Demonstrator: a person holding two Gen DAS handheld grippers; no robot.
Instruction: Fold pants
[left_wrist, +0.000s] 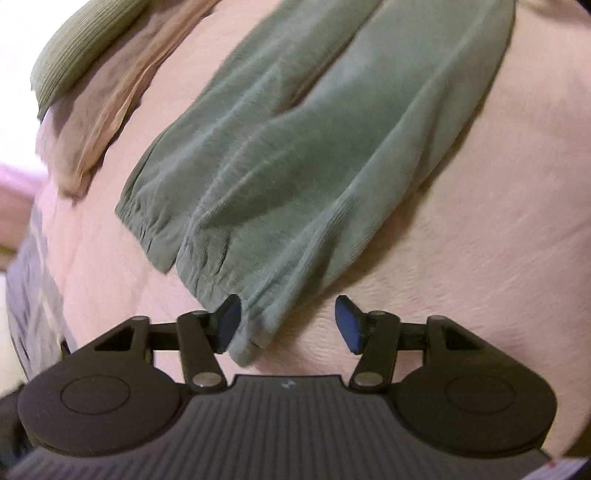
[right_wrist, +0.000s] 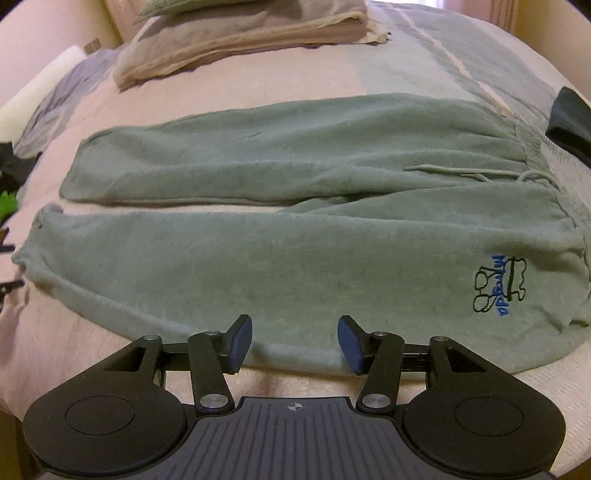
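Observation:
Sage-green sweatpants (right_wrist: 258, 258) lie flat across a pink bed cover (right_wrist: 74, 350), legs side by side, waist to the right with a drawstring (right_wrist: 461, 171) and an embroidered logo (right_wrist: 498, 288). My right gripper (right_wrist: 294, 343) stands open over the near edge of the nearer leg, its pads apart above the fabric. In the left wrist view the pants (left_wrist: 295, 147) run away from me, cuffs toward me. My left gripper (left_wrist: 289, 325) is open at the nearer cuff (left_wrist: 255, 332). The cuff's corner lies between the pads, close to the left one, with a wide gap to the right one.
A folded beige cloth (right_wrist: 229, 40) with a green ribbed item (left_wrist: 85, 48) on it sits at the far side of the bed. A dark object (right_wrist: 569, 122) lies beyond the waistband at the right. A grey-blue striped cover (right_wrist: 461, 55) spans the far right.

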